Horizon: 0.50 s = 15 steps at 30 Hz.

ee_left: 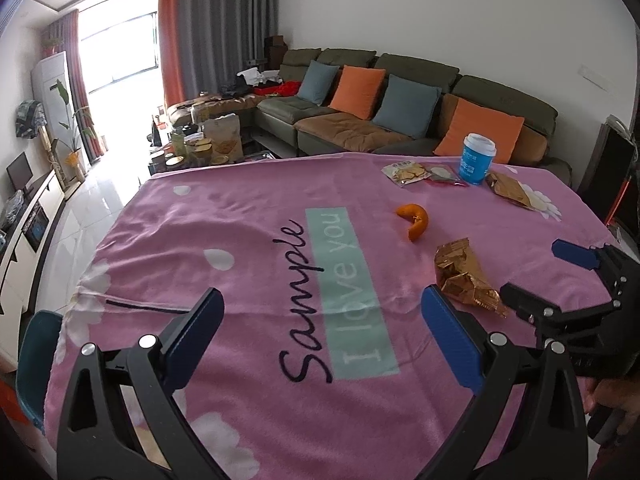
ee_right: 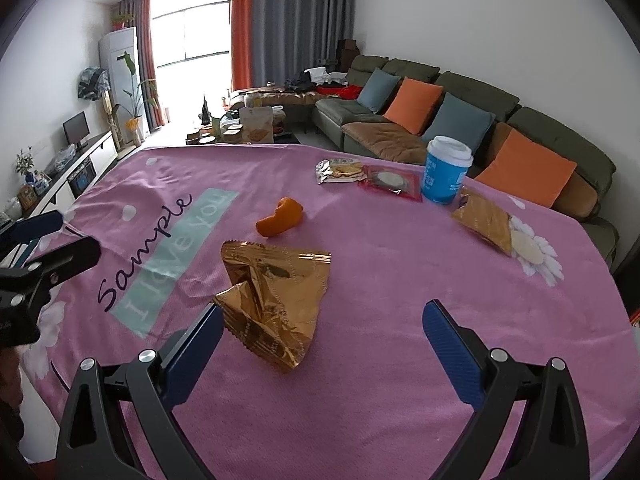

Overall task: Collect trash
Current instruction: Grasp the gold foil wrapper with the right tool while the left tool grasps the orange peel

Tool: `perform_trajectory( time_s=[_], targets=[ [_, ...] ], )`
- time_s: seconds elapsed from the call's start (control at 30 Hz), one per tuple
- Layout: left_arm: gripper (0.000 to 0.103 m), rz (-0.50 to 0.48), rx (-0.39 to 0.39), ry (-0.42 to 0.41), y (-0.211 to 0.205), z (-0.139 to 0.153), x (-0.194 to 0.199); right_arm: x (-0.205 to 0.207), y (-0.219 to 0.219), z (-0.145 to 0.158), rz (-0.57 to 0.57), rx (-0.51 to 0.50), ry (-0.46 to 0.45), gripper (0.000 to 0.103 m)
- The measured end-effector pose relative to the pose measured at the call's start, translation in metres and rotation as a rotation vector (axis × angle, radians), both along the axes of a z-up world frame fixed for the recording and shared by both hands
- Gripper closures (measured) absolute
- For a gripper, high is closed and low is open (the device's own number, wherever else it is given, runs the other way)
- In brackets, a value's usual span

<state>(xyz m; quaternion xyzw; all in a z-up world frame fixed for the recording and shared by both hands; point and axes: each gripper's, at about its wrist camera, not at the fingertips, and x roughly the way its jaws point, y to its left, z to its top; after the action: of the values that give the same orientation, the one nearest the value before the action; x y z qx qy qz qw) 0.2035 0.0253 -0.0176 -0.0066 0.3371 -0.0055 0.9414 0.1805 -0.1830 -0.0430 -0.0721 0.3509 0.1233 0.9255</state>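
- Pink cloth (ee_right: 400, 360) covers the counter; script on it reads "Sample", w/ "I love you" in white on a mint band (ee_left: 348, 288).
- Blue paper cup (ee_right: 444, 170), white lid, white print too small to read; stands near far right edge of counter.
- By the cup: cracker packet (ee_right: 340, 170), red-edged clear packet (ee_right: 390, 181) touching cup's left side, gold wrapper (ee_right: 484, 220) on its near right.
- Orange peel (ee_right: 280, 218) mid-counter, apart from the rest.
- Crumpled gold wrapper (ee_right: 276, 304) lies near the counter's near edge, just past the right hand-held gripper (ee_right: 324, 322); its left finger's tip overlaps wrapper's corner.
- Right hand-held gripper: jaws spread wide, nothing held.
- Left hand-held gripper (ee_left: 320, 312): wide apart too, empty, over the lettering.
- Behind counter: green sofa (ee_right: 460, 92) w/ orange & blue cushions.
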Motion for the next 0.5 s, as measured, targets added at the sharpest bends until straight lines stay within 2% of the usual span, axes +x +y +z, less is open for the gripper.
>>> perform_trajectory(
  time_s=[0.07,0.33,0.4,0.5],
  targets=[
    [0.006,-0.010,-0.003,0.006,-0.001,-0.002,0.006,0.001,0.000,-0.003,0.006,0.006,0.004,0.007],
    [0.006,-0.071,-0.008,0.033,-0.014,-0.012,0.036,0.014,0.002,-0.015,0.044,0.032,0.044,0.022],
    [0.006,-0.085,-0.012,0.044,-0.019,-0.016,0.047,0.018,0.003,-0.019,0.055,0.041,0.064,0.033],
    [0.006,-0.103,-0.017,0.061,-0.025,-0.022,0.060,0.024,0.005,-0.026,0.069,0.045,0.091,0.039]
  ],
)
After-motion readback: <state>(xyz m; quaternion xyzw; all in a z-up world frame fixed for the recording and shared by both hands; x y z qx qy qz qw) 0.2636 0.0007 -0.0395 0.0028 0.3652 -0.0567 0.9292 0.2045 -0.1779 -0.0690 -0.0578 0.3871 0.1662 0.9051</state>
